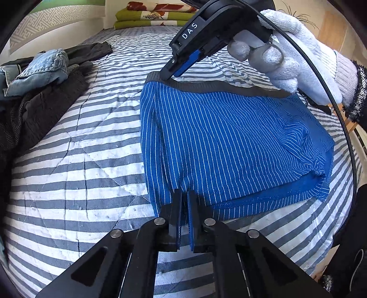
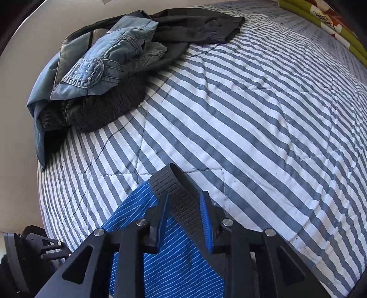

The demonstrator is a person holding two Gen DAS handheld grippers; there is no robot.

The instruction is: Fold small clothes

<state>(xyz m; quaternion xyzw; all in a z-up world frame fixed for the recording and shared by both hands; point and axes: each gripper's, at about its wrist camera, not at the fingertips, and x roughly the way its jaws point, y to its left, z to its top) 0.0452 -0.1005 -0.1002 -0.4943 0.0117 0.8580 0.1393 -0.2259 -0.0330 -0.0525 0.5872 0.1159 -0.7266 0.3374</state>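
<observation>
Blue pinstriped shorts (image 1: 229, 142) with a dark grey waistband (image 1: 206, 86) lie flat on the striped quilt. At their near hem, my left gripper (image 1: 184, 197) is shut on the fabric, which is pinched between its fingers. A white-gloved hand (image 1: 298, 57) holds my right gripper (image 1: 169, 74), whose tip is down on the waistband's left corner. In the right wrist view the waistband (image 2: 181, 201) rises in a loop between the spread fingers of the right gripper (image 2: 184, 199), which stands open around it. The shorts (image 2: 174, 263) run under that gripper.
A heap of denim (image 2: 107, 62) and black clothes (image 2: 107, 110) sits at the bed's left edge, also seen as denim (image 1: 43, 68) over black cloth (image 1: 45, 107). Folded green bedding (image 1: 156, 16) lies at the far end. The striped quilt (image 1: 80, 160) covers the bed.
</observation>
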